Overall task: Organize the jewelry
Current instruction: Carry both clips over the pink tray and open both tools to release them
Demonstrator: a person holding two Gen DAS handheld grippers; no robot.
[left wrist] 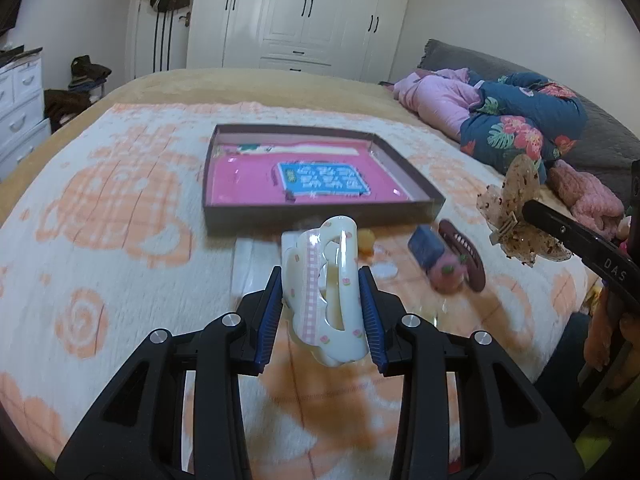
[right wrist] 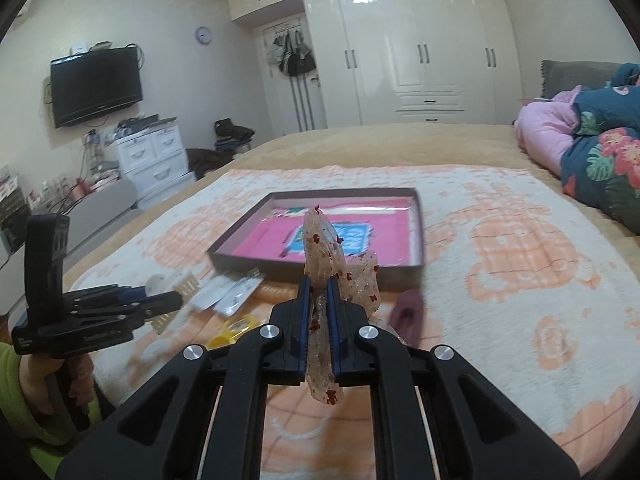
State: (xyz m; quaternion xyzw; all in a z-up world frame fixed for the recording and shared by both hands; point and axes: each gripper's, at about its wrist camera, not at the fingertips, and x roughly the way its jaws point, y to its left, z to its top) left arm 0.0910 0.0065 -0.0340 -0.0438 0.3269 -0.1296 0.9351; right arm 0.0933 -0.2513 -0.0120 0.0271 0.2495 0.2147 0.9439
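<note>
Clips ride high in both grippers, the left gripper (left wrist: 322, 292) clamped on the cream hair claw (left wrist: 324, 292) mid-frame, the right gripper (right wrist: 319, 312) pinching the speckled butterfly clip (right wrist: 320, 248), apparently bound for the pink-lined tray (left wrist: 224, 216) just above centre.

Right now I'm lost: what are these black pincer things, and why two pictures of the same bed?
They are hand-held tools, not robot arms: a person carries one in each hand, each with its own camera looking along the fingers. In the left camera's picture, the left claw grips a cream hair clip. In the right camera's, the right claw grips a speckled butterfly clip. On the blanket lie a shallow box with a pink bottom and more hair clips, such as a dark red one.
</note>
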